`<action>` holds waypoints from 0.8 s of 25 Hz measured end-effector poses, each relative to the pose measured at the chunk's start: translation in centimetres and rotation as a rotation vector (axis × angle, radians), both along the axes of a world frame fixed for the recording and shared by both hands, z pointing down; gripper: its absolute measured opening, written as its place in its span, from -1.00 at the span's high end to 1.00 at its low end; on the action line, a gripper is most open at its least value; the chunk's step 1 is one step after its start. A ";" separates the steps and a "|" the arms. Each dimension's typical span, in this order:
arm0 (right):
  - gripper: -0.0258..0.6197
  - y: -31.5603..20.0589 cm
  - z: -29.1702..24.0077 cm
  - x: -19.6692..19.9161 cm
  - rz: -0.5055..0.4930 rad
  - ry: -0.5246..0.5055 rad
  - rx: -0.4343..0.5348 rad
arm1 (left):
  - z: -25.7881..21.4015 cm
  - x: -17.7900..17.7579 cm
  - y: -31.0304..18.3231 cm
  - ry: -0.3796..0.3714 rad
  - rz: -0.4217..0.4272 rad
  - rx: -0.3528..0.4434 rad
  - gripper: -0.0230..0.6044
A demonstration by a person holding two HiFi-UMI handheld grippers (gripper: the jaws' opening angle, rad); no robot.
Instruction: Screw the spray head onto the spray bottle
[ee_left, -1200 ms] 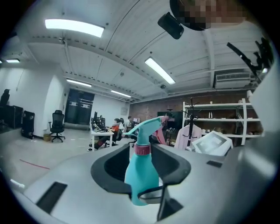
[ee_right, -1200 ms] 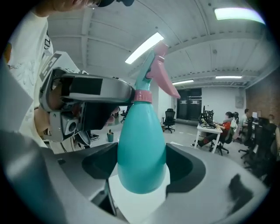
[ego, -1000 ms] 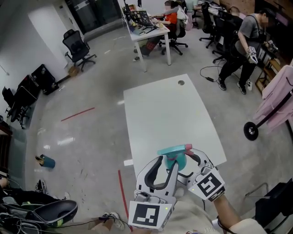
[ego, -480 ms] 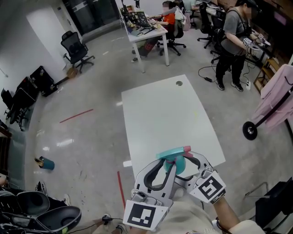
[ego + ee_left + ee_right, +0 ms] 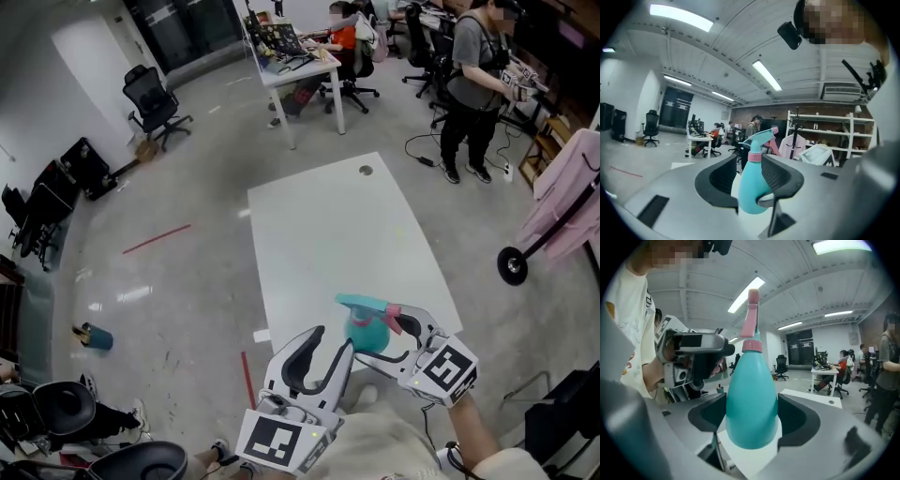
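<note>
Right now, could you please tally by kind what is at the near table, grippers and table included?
Bottle: 1
Spray head: 1
Grippers: 2; left gripper, jaws just opened wider, bottle between them unclamped; right gripper clamps the bottle
Table: 1
Total: 5

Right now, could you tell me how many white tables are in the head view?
2: the large white table directly ahead, and a cluttered white desk farther back; others may be hidden.
</note>
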State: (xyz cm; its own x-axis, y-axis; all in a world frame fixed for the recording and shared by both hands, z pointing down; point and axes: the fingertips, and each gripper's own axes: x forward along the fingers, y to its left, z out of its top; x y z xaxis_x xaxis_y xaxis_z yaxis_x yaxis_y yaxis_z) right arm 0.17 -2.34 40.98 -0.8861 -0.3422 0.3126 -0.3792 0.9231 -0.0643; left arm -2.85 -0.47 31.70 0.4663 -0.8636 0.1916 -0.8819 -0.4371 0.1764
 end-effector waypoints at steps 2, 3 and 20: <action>-0.16 -0.4 -0.3 -0.3 0.048 0.006 0.011 | 0.6 0.4 0.0 0.009 -0.079 -0.017 0.43; -0.16 -0.3 -0.4 -0.6 0.062 0.011 0.016 | 0.6 0.7 -0.1 0.016 -0.110 -0.018 0.40; -0.16 2.6 -1.3 -2.4 -0.061 -0.066 0.045 | -0.1 1.4 -0.7 -0.071 -0.008 0.010 0.43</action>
State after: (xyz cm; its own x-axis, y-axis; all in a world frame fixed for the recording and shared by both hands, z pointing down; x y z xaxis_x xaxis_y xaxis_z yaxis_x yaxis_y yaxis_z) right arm -2.21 0.24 39.68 -0.9237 -0.2997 0.2388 -0.3190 0.9467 -0.0456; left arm -1.44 -1.19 31.60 0.4454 -0.8692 0.2148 -0.8954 -0.4318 0.1092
